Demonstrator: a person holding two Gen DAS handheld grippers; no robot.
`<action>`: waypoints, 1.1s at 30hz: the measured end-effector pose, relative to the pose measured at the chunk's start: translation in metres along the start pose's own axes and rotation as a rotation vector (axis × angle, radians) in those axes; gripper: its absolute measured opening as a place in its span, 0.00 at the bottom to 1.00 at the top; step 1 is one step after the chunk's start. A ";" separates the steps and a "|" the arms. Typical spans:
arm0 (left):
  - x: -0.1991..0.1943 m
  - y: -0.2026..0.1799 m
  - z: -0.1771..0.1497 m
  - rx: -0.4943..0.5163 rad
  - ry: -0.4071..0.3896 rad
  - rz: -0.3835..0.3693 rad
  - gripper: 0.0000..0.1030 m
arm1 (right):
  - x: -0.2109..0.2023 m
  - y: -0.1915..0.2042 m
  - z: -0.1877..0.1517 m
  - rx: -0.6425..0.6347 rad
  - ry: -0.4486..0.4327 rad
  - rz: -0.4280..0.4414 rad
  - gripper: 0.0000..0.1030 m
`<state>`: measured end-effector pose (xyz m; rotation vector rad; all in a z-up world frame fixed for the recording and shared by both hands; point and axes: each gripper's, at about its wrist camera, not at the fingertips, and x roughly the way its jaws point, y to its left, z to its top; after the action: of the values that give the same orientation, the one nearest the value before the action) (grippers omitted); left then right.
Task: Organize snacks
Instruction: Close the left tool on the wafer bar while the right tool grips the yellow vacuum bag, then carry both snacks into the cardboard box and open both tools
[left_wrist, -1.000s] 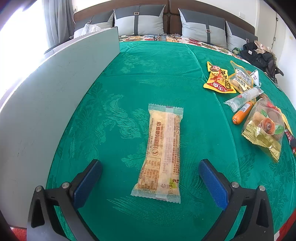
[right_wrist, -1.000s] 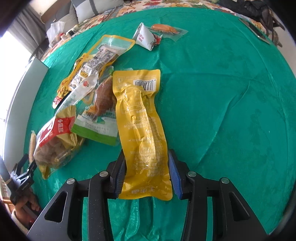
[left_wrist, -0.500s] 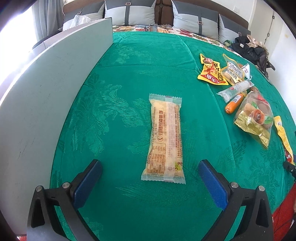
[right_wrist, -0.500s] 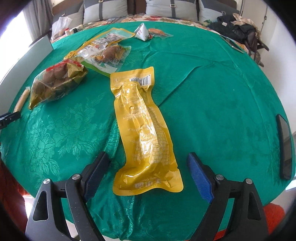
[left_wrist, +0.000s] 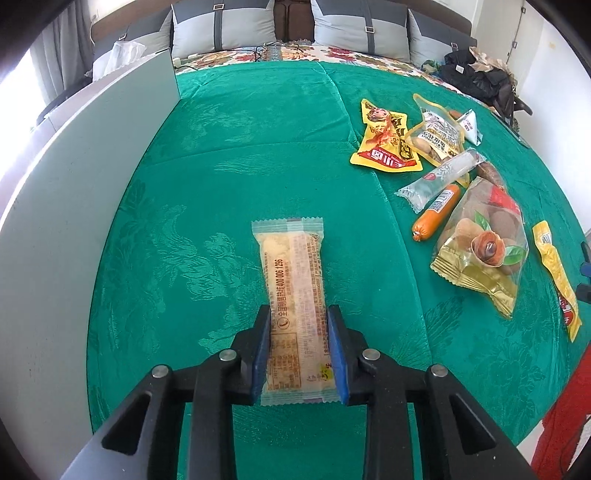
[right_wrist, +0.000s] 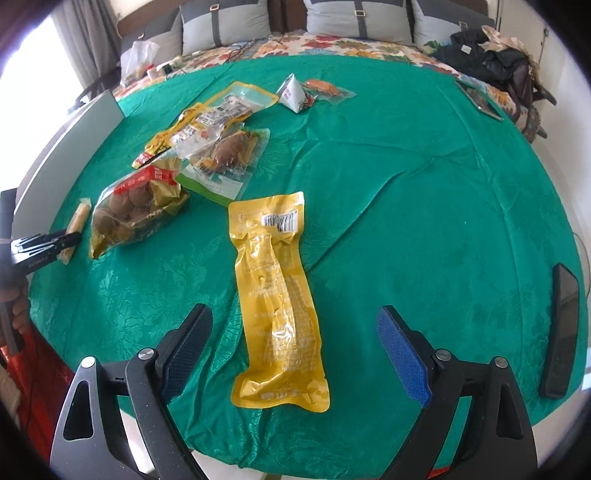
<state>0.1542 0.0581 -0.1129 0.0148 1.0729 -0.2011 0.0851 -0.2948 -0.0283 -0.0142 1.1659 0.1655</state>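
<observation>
A long pale snack bar pack (left_wrist: 291, 266) lies lengthwise on the green cloth (left_wrist: 221, 166). My left gripper (left_wrist: 299, 312) is closing on it, and its blue pads press the sides of the pack's near half. The same left gripper (right_wrist: 55, 242) and the pack (right_wrist: 79, 218) show at the far left of the right wrist view. My right gripper (right_wrist: 295, 312) stands open above a yellow vacuum pouch (right_wrist: 275, 280). The pouch lies flat on the cloth between the fingers, clear of both pads.
A snack pile sits mid-table: a yellow-red pouch (left_wrist: 386, 142), an orange sausage (left_wrist: 436, 212), a clear bag of brown round snacks (left_wrist: 480, 243). A grey board (left_wrist: 74, 184) stands along the left edge. A dark phone (right_wrist: 561, 332) lies at the right edge.
The left jaws went from wide open to closed on the snack bar pack. The right jaws let go of the yellow pouch, opened wide, and drew back.
</observation>
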 end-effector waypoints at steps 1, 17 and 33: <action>-0.002 0.003 -0.004 -0.019 -0.009 -0.018 0.27 | 0.007 0.003 0.006 -0.029 0.024 -0.002 0.90; -0.040 0.017 -0.025 -0.115 -0.083 -0.199 0.27 | -0.001 -0.018 -0.004 0.159 0.028 0.124 0.45; -0.174 0.105 0.002 -0.281 -0.261 -0.208 0.27 | -0.066 0.171 0.095 -0.092 -0.105 0.382 0.45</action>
<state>0.0934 0.1879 0.0306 -0.3679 0.8334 -0.2318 0.1236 -0.1248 0.0823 0.1356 1.0465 0.5509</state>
